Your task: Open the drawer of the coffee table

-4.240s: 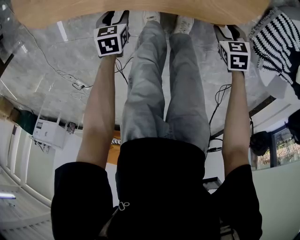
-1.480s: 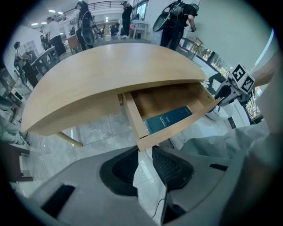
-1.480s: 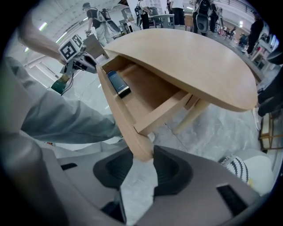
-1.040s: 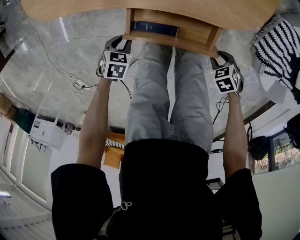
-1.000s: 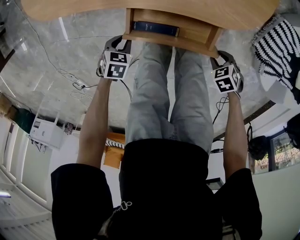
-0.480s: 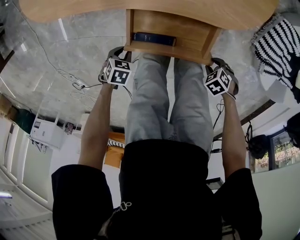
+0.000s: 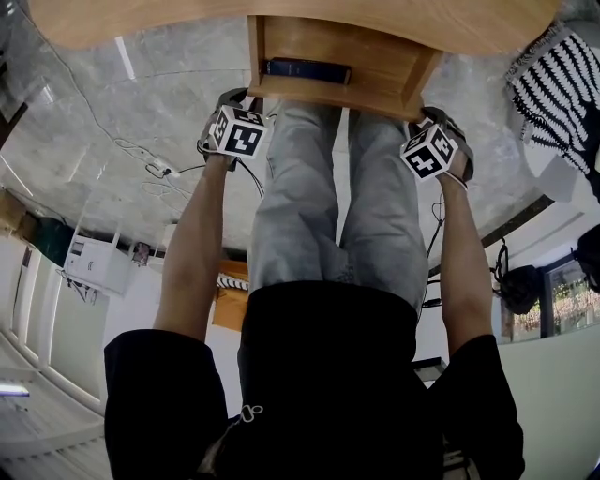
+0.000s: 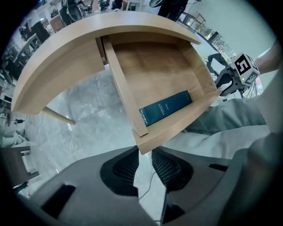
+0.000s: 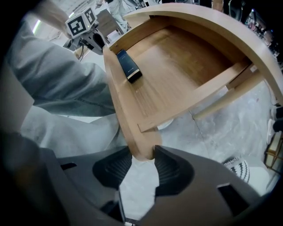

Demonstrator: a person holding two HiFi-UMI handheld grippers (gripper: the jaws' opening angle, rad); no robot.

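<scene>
The drawer point(image 7: 333, 56) stands pulled well out from under the table point(image 7: 112, 23) toward my legs, with a dark book point(image 8: 166, 108) lying inside, so the opening looks all but done and only letting go seems left. My left claw point(image 8: 145, 156) pinches the left corner of the drawer's front board, while my right claw point(image 9: 143, 161) has just been opening its jaws, the board's right end between them but seemingly no longer squeezed. The drawer's back is hidden under the table, so I cannot tell whether it could slide further, and the book's print is too small to read.
</scene>
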